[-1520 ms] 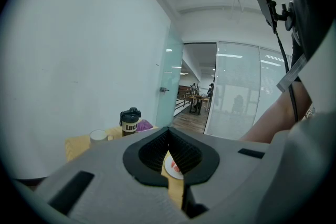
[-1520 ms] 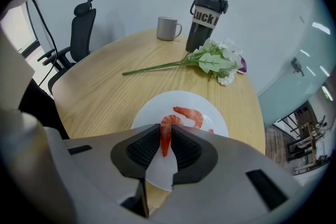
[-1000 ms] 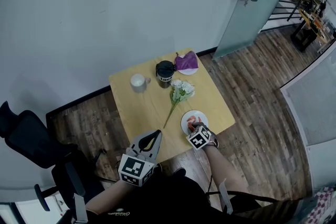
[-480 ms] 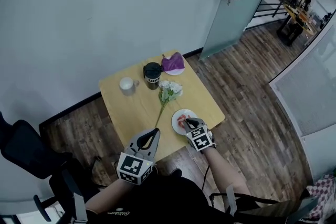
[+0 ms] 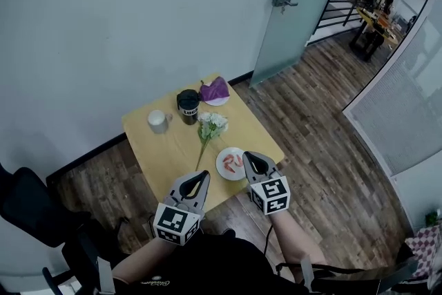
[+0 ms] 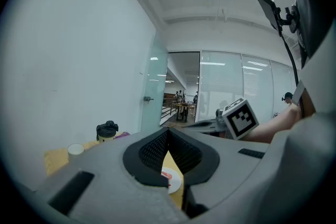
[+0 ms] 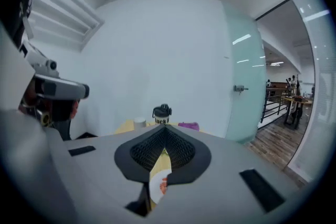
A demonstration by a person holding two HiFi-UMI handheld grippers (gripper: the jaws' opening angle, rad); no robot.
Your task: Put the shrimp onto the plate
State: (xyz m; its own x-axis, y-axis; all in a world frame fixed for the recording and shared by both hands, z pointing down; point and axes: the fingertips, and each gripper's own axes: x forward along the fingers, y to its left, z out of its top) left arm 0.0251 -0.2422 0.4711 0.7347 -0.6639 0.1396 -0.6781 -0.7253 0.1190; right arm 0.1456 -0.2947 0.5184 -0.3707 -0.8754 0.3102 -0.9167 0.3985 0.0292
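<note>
A small square wooden table (image 5: pixel 173 148) stands against a pale wall. The shrimp (image 5: pixel 233 162) lie pink on a white plate (image 5: pixel 222 169) near the table's 5 o'clock edge, as seen from the head view.

The right claw (image 5: pixel 248 157) points at the plate's 3 o'clock rim. Its jaws are pressed together at the tip with nothing between them. The left claw (image 5: pixel 202 177) hangs at the table's near edge, around 7 o'clock from the plate. It too is pressed together and empty. Neither touches the shrimp.

A bunch of white flowers (image 5: pixel 209 124) lies at 11 o'clock from the plate, its stem running down just beside the rim. Beyond it stands a black lidded cup (image 5: pixel 188 104), whose label starts with "LUCK"; the rest cannot be read. A white mug (image 5: pixel 157 120) sits at the cup's 8 o'clock. A purple cloth (image 5: pixel 215 89) rests on a small dish at the cup's 2 o'clock, by the far corner.

A frosted glass door (image 5: pixel 290 10) stands at 1 o'clock from the table, and a dark office chair (image 5: pixel 27 207) at 8 o'clock.
</note>
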